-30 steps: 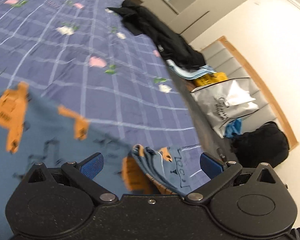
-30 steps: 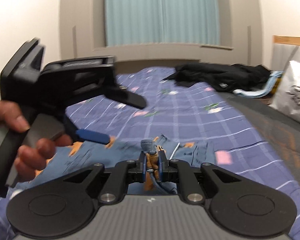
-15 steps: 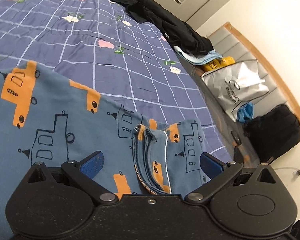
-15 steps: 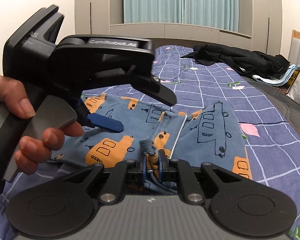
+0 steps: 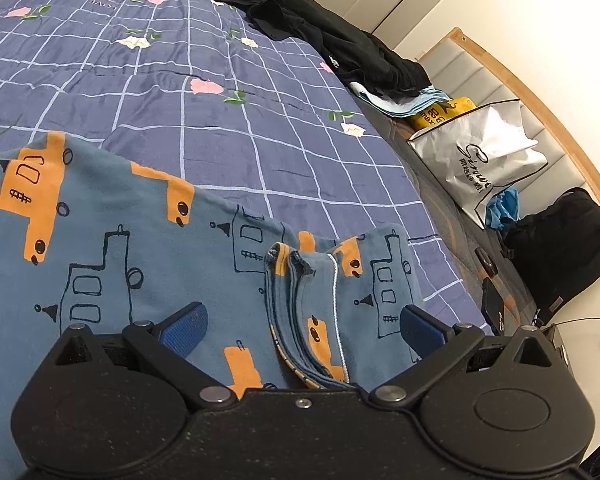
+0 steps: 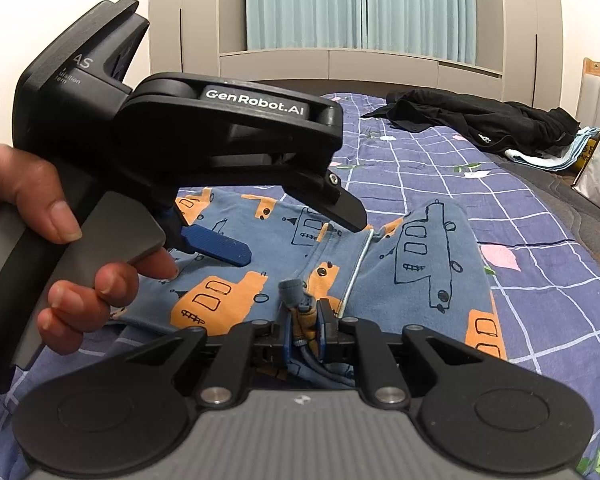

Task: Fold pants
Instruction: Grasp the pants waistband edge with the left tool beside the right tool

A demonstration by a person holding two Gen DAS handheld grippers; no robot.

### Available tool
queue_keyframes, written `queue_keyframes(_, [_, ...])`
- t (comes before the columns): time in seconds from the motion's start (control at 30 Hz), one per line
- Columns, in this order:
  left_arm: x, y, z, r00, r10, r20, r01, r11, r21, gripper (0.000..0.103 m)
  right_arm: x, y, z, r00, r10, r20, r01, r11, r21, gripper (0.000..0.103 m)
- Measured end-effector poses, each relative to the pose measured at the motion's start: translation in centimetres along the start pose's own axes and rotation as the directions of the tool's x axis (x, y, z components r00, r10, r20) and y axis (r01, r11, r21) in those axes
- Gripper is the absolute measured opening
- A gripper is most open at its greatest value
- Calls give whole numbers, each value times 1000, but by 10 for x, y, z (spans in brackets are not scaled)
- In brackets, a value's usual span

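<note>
Blue pants (image 5: 112,248) with orange vehicle prints lie on the bed, folded lengthwise, with the waistband edges stacked near me. They also show in the right wrist view (image 6: 420,264). My left gripper (image 5: 302,320) is open and hovers just above the waistband, holding nothing; it also shows in the right wrist view (image 6: 296,236), held by a hand. My right gripper (image 6: 304,328) is shut on a bunched bit of the pants' waistband edge, low over the bed.
The bed has a purple checked cover (image 5: 140,64) with flower prints. Black clothes (image 5: 340,48) lie at its far corner. Beside the bed stand a white shopping bag (image 5: 488,156) and a black backpack (image 5: 564,244). Curtains (image 6: 360,4) hang behind.
The pants have been lowered from the air and now lie spread flat on the bed. My left gripper stays open above them; my right gripper keeps its hold.
</note>
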State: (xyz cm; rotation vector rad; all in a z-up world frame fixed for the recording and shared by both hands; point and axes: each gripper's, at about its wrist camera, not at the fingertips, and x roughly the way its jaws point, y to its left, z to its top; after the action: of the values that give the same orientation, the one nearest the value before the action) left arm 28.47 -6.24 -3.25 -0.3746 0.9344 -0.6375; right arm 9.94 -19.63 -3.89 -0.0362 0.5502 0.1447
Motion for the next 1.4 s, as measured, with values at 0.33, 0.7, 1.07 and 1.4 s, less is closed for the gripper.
queue_keyframes(0.33, [-10,6,4,999,-9,-32,4,989,-145,102,-14,-13,8,998,13,58,-22,988,155,13])
queue_keyframes(0.7, [9,-7,7,996,41,-78,-57,976,-211,76,-19,-14,9,997,26,66,-36,987,155,14])
queue_keyframes(1.07, [4,-7,-1,996,77,-44,-83,981,-177,23,-17,4,9,998,-4,63,1,999,45,14])
queue_keyframes(1.4, [-38,21,-1,997,64,46,-52,969,-240,15,-16,37,20,996,51,78,-49,999,-17,14])
